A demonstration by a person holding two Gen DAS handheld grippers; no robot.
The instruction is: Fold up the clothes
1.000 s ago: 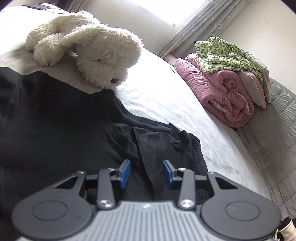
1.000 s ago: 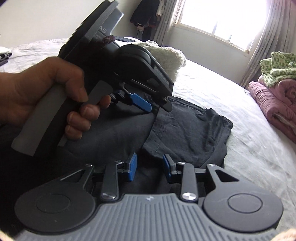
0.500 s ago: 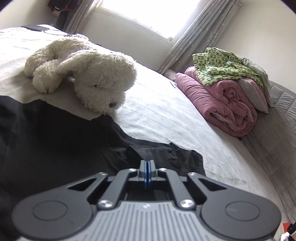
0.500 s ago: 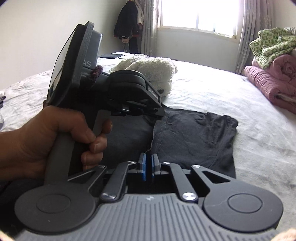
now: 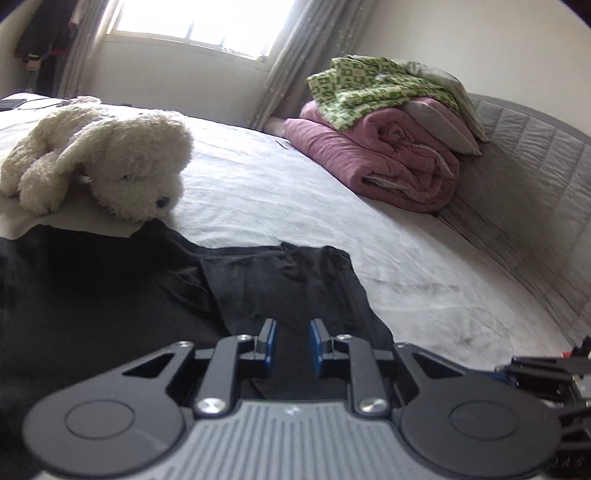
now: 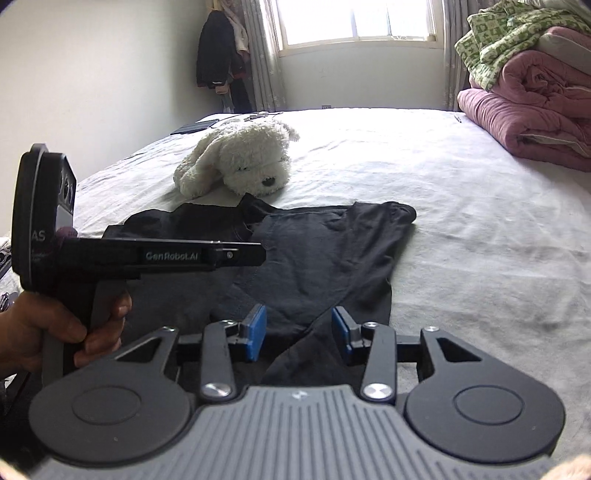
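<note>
A dark grey, short-sleeved cotton garment (image 6: 325, 254) lies spread on the white bedsheet (image 6: 480, 221), partly folded: one side panel is turned over onto the body, leaving a straight seam edge running down its middle. In the left wrist view the same garment (image 5: 277, 280) fills the lower left of the frame, its far edge ending at the sheet (image 5: 406, 258).

The left gripper (image 5: 291, 345) is above the near part of the garment. Its jaws are opening, with a narrow gap between the blue pads; nothing sits between them, and dark cloth shows behind the gap. In the right wrist view the left gripper (image 6: 264, 253) is seen side-on and level, held by a hand (image 6: 55, 332) around its grey handle.

The right gripper (image 6: 299, 332) hangs over the near hem of the garment. Its jaws are opening and stand at a moderate width; a fold of the cloth shows below the gap, but the pads press on nothing.

A white plush toy dog (image 6: 240, 162) lies beyond the garment, its nose just beside the far edge of the cloth. A rolled pink quilt (image 5: 388, 162) sits well apart on the right, against the grey quilted headboard (image 5: 535, 177), with a green-and-white patterned cloth (image 5: 373, 88) piled on top. A bright window (image 6: 354, 18) with grey curtains stands behind the bed.
</note>
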